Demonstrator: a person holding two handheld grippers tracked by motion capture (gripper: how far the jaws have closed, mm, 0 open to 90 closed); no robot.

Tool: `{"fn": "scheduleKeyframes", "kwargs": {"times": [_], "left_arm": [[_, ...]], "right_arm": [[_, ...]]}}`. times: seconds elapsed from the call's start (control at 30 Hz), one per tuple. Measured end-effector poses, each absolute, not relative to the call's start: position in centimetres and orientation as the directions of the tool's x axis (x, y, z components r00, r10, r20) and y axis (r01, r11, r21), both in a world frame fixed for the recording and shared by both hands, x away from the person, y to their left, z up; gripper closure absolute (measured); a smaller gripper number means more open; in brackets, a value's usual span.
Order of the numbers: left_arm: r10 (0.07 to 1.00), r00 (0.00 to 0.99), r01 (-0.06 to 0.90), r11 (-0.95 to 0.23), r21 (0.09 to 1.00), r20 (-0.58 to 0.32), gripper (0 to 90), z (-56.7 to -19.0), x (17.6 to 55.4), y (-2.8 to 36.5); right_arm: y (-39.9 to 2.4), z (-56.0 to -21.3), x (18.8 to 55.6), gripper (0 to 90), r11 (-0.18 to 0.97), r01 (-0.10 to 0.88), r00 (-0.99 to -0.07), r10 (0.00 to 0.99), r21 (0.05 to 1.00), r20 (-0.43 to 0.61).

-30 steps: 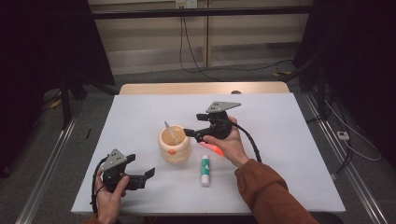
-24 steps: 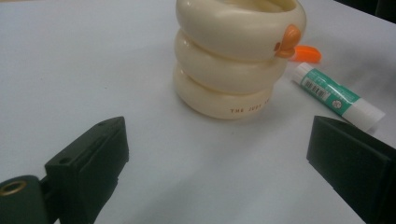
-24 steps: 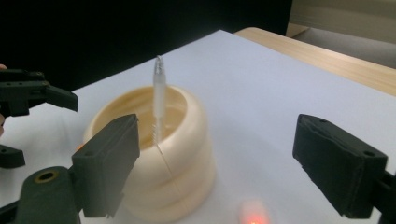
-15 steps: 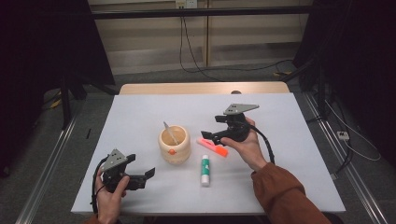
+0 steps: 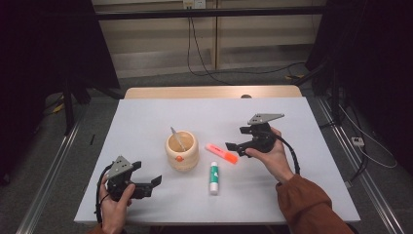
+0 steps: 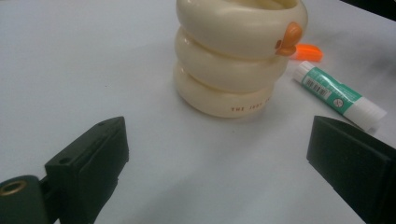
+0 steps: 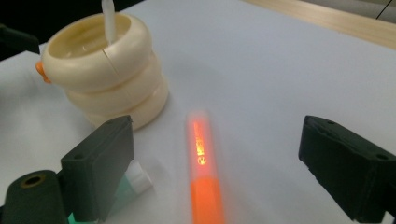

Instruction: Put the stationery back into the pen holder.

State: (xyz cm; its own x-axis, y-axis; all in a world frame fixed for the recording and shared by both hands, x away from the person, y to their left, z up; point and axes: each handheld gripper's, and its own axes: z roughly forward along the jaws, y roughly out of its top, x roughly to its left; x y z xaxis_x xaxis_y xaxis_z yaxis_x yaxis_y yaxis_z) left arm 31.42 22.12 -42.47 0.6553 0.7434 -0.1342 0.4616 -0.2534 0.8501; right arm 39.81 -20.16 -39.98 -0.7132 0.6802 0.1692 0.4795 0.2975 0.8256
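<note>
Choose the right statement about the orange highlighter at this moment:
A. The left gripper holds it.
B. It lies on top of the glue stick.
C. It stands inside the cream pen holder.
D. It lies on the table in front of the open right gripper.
D: the orange highlighter lies flat on the white table, ahead of the right gripper, whose jaws stand wide apart and touch nothing.

Orange highlighter (image 7: 204, 163) is smearing with blur in the right gripper view — its print is unreadable and its near end is running off the bottom edge. Glue stick (image 7: 131, 184) is hiding there behind the near jaw, only its white end poking out. Cream holder (image 6: 240, 51) is losing its rim to the left gripper view's top edge — its small base lettering is too blurred to read.
</note>
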Motion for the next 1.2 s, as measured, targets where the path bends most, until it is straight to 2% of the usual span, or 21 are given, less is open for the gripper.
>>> {"fn": "scheduleKeyframes", "kwargs": {"times": [0.37,0.77,0.97,1.2], "left_arm": [[0.746,0.651,0.458,-0.237,0.857,-0.142,5.5,-42.3,31.2,22.5],[0.743,0.654,0.461,-0.245,0.853,-0.14,5.5,-42.4,31.4,22.3],[0.742,0.656,0.463,-0.25,0.85,-0.138,5.5,-42.4,31.4,22.2],[0.741,0.657,0.463,-0.252,0.85,-0.139,5.5,-42.5,31.4,22.2]], "right_arm": [[-20.5,-41.0,39.3,11.6,0.365,0.53,-0.705,0.692,0.766,0.158],[-19.7,-41.7,39.9,9.5,0.508,0.542,-0.74,0.666,0.67,0.094],[-18.8,-42.0,41.0,18.8,0.573,0.561,-0.756,0.648,0.597,0.089],[-17.4,-41.9,42.0,21.6,0.634,0.572,-0.773,0.628,0.521,0.084]]}}
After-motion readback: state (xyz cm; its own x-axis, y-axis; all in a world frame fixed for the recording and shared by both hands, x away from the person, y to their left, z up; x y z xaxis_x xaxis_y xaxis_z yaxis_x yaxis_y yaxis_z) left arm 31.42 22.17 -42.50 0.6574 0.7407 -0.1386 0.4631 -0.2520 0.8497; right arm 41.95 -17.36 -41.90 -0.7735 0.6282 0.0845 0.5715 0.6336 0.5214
